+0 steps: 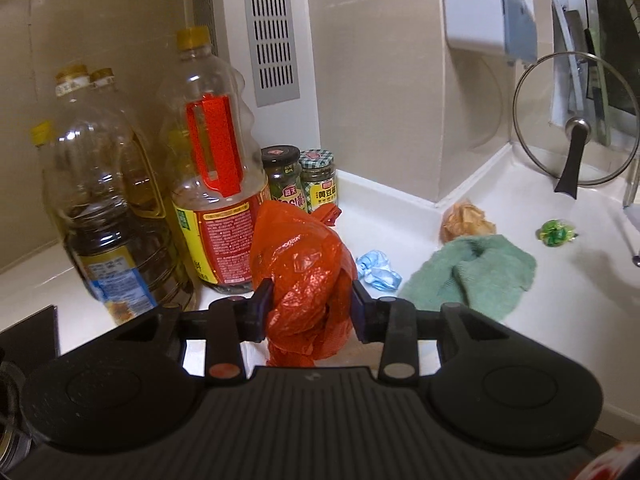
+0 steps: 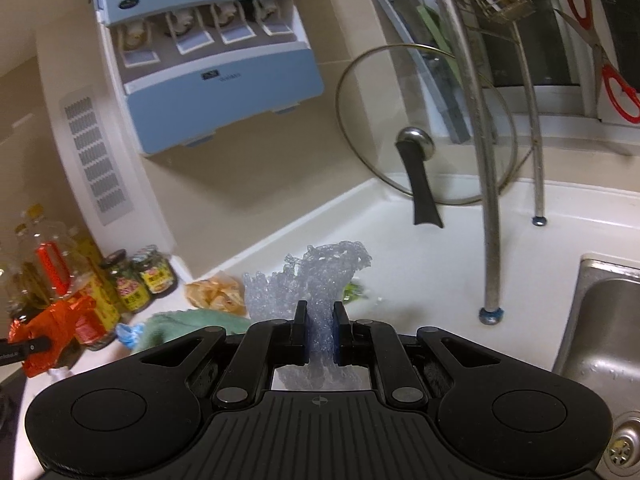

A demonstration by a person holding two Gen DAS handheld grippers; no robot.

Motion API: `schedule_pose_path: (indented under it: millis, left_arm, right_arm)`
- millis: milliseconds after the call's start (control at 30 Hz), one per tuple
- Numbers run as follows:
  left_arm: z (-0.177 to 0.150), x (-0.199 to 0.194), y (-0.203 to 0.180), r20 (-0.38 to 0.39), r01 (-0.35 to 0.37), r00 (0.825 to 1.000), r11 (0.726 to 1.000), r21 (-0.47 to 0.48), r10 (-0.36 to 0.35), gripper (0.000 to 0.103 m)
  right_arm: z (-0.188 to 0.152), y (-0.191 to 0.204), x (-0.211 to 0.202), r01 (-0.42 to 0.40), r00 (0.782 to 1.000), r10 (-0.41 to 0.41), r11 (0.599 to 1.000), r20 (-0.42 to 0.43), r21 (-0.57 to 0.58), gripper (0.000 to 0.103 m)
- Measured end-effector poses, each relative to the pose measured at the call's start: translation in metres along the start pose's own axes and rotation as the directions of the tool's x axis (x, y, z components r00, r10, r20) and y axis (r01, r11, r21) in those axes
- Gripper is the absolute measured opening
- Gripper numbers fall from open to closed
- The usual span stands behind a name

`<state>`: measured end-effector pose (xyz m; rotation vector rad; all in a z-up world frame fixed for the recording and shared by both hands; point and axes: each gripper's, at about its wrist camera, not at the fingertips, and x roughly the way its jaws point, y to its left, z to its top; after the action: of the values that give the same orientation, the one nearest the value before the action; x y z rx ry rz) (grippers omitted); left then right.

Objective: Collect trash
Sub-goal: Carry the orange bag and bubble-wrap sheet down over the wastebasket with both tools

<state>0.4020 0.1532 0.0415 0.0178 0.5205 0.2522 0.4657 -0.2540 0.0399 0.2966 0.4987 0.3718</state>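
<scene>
1. The left gripper (image 1: 312, 308) is clamped on a crumpled orange plastic bag (image 1: 304, 264), and the bag bulges up and hangs down between the pads, clear of the table (image 1: 560, 280) as far as the left wrist view shows.
2. The right gripper (image 2: 320, 336) is squeezed nearly together on a scrap of clear bubble wrap (image 2: 312, 280), which sticks up past the fingertips.
3. More trash sits on the table: a small blue wrapper (image 1: 378, 270) just beside the orange bag, a crumpled tan paper ball (image 1: 466, 220) against the wall corner, and a little green candy wrapper (image 1: 555, 233) out on its own.
4. A green cloth (image 1: 472, 276) lies flat between the blue wrapper and the green one, touching the tan ball's front edge.
5. Big oil bottles (image 1: 216, 168) and two sauce jars (image 1: 300, 178) stand along the back left.
6. A glass pot lid (image 1: 576, 124) leans upright against the wall.
7. From the right wrist view, a steel sink (image 2: 600, 328) sits at the right, with a dish rack's leg (image 2: 490, 240) planted on the table near it.
</scene>
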Motion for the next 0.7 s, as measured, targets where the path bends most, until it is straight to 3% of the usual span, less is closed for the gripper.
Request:
schedule_pose_path:
  millis: [400, 700]
  left_arm:
    - [-0.019, -0.077, -0.016, -0.001, -0.018, 1.0, 0.999, -0.046, 0.018, 0.036]
    - [-0.04, -0.125, -0.04, -0.005, -0.017, 1.0, 0.998, -0.064, 0.017, 0.036]
  right_arm:
    - [-0.005, 0.021, -0.032, -0.164, 0.986, 0.163, 0.985, -0.029, -0.051, 0.011]
    - [-0.02, 0.044, -0.058, -0.308, 0.949, 0.299, 0.947, -0.096, -0.093, 0.011]
